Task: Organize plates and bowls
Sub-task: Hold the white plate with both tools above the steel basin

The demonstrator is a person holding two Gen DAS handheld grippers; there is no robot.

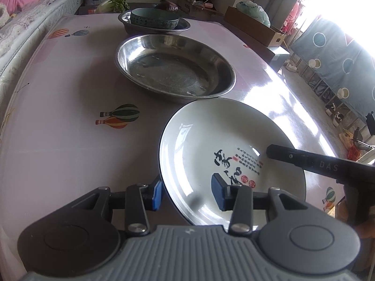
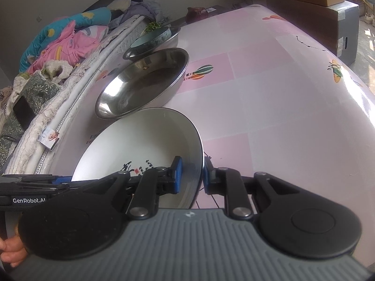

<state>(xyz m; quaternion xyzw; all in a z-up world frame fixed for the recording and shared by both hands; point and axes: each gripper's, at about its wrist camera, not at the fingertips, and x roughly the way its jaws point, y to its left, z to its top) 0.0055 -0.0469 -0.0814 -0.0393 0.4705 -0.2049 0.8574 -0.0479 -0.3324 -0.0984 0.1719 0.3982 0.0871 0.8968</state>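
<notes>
A: Item one?

B: White ceramic plate (image 1: 225, 154), on the table (image 1: 70, 107) at my six o'clock, its far rim just beside the steel basin (image 1: 174, 66) at twelve. Rigid, glazed, likely slippery and breakable.

A: Grips?

B: My right gripper (image 2: 191, 175) is clamped on the rim. My left gripper (image 1: 186, 193) straddles the opposite rim, pads clear. I'd hold rims only.

white plate (image 1: 206, 140) tilted, beside steel basin (image 1: 173, 65)

Pink balloon-print table (image 1: 70, 107) — steel basin (image 1: 174, 66), white plate (image 1: 211, 140), farther basin (image 1: 131, 21) holding teal bowl (image 1: 153, 20)
</notes>
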